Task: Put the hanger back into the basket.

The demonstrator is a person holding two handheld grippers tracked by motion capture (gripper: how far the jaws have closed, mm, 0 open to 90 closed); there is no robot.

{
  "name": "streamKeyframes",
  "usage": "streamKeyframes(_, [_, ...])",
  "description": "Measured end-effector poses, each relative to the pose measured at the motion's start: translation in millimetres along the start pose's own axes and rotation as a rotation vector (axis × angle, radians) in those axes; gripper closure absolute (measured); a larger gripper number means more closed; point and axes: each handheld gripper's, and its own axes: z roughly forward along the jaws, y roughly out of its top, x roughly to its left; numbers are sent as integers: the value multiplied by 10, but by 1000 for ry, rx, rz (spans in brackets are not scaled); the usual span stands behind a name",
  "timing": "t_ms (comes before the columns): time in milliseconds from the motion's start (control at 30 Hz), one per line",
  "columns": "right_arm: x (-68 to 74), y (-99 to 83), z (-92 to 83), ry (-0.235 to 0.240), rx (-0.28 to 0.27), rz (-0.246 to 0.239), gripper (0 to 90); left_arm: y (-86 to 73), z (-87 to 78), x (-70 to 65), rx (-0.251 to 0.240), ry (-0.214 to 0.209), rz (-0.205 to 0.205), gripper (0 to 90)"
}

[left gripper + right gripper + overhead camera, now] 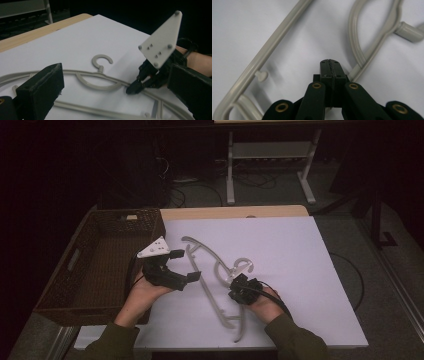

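On the white sheet (280, 250) lies 1 grey hanger (212, 285), its long axis diagonal, hook (241, 265) pointing right. The right gripper (239, 287), jaws pressed together, touches it; the left gripper (186, 265) stands spread beside the basket (80, 270).

The left gripper (183, 266) hangs with its jaws spread wide, held from below by the left hand (141, 292). The right gripper (240, 287) points down, jaws pressed together.

1. A dim lab or workshop room, lit mainly over one wooden table (235, 212).
2. A white sheet (280, 260) covers the tabletop.
3. Behind it, cables (200, 187) trail across a grey floor beside a white metal stand (270, 165).
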Motion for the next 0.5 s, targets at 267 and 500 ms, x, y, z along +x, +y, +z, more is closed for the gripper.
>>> streamKeyframes(267, [-348, -181, -128, -71, 10, 37, 896, -43, 70, -35, 22, -11, 5, 5])
streamKeyframes(500, [-694, -381, -287, -127, 10, 96, 896, -94, 118, -54, 38, -19, 2, 5])
